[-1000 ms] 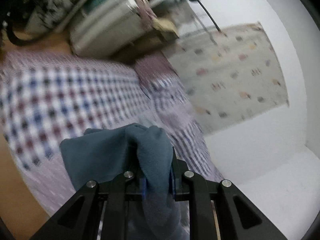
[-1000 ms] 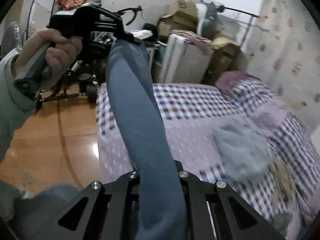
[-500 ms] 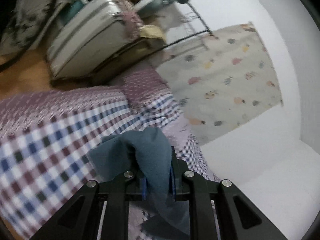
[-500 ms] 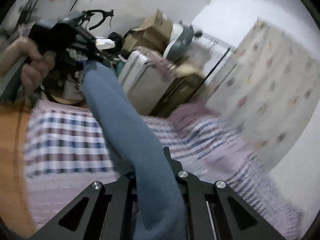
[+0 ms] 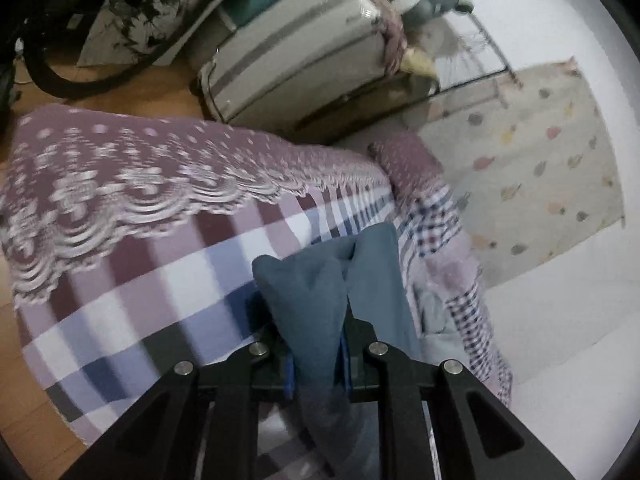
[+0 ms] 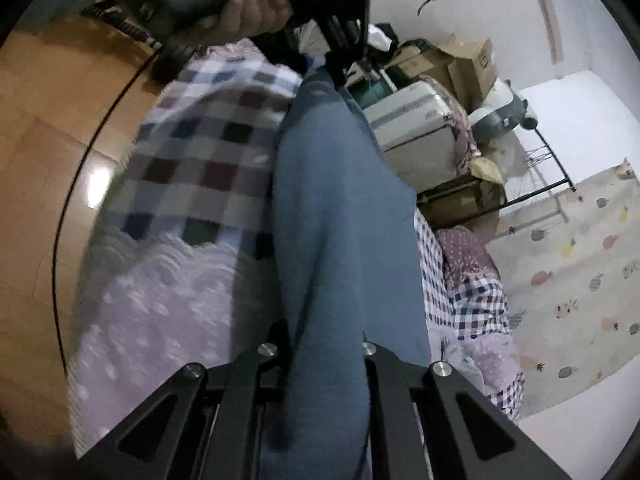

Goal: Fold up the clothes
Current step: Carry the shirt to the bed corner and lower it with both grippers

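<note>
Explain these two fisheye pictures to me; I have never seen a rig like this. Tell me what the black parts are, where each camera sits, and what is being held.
There is no robot here. A person holds a hand-operated two-finger gripper in each hand, and a fisheye camera on each one looks forward along its fingers. The black bars at the bottom of each picture are that gripper's own frame.

The left wrist view shows the left gripper shut on a bunched end of a blue garment. The right wrist view shows the right gripper shut on the same cloth, which stretches away to the other gripper, held by the person's hand at the top.

Below lies a bed with a checked cover and a lace-patterned border. Behind it stand a pale suitcase and cardboard boxes.
</note>
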